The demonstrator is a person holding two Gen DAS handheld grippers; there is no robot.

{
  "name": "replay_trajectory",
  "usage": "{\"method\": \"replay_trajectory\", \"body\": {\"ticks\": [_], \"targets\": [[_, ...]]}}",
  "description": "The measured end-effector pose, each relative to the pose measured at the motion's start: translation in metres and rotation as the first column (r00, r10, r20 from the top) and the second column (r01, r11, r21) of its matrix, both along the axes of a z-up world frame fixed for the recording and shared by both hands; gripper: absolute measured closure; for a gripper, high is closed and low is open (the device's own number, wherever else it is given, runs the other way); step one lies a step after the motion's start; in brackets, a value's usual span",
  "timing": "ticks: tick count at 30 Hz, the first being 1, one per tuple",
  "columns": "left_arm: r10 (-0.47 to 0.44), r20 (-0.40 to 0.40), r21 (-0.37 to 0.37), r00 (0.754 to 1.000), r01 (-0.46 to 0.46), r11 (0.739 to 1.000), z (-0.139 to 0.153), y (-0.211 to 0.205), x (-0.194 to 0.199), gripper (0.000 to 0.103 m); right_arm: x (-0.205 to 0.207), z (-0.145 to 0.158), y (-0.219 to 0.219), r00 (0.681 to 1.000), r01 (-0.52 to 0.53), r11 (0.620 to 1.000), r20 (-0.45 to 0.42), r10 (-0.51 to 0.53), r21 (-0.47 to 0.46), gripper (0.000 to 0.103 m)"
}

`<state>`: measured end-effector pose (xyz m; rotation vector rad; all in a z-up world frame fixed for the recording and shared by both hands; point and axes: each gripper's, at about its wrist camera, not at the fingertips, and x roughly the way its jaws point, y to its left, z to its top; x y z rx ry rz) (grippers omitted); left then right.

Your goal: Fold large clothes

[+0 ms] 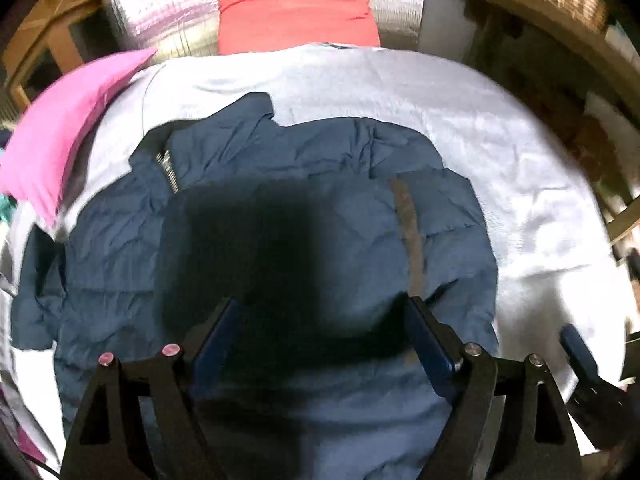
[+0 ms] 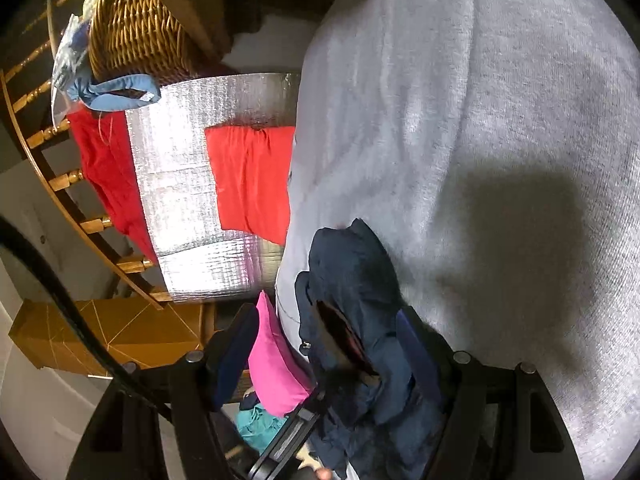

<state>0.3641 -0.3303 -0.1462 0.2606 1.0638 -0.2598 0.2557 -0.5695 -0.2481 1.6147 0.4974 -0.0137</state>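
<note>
The navy jacket (image 1: pixel 280 216) lies crumpled and unfolded on the pale sheet (image 1: pixel 500 152), directly beneath and ahead of the left gripper (image 1: pixel 320 320), whose fingers stand apart and empty; folding is judged barely begun, zipper (image 1: pixel 170 172) exposed.

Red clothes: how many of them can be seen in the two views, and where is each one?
2. One folded red cloth lies on the silver mat, beside the grey sheet. Another red garment hangs near the wooden railing. More may be hidden.
</note>
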Motion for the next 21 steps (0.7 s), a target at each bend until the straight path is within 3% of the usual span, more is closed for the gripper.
{"method": "replay_trajectory", "body": {"ticks": [3, 5, 6, 10, 21], "targets": [[-0.007, 0.032, 0.057, 0.999, 0.006, 0.998, -0.007, -0.010, 0.002, 0.020, 0.002, 0.000, 0.000, 1.000, -0.006, 1.000, 0.001, 0.006, 0.003, 0.029], [-0.011, 0.019, 0.019, 1.000, 0.011, 1.000, -0.014, -0.008, 0.010, 0.043, 0.003, 0.000, 0.001, 1.000, -0.014, 1.000, 0.004, 0.014, 0.003, 0.029], [-0.024, 0.001, -0.011, 1.000, 0.024, 1.000, -0.016, -0.004, 0.010, 0.062, 0.004, 0.000, 0.001, 1.000, -0.021, 1.000, 0.006, 0.021, -0.002, 0.029], [-0.045, 0.013, -0.019, 0.999, 0.046, 0.999, -0.012, 0.005, 0.009, 0.090, 0.008, 0.005, 0.006, 0.999, -0.042, 0.999, -0.001, 0.042, -0.033, 0.029], [-0.002, 0.074, -0.185, 0.997, 0.015, 0.983, 0.049, 0.110, 0.000, 0.093, 0.027, 0.000, 0.030, 0.993, -0.112, 0.992, -0.050, 0.109, -0.057, 0.029]]}}
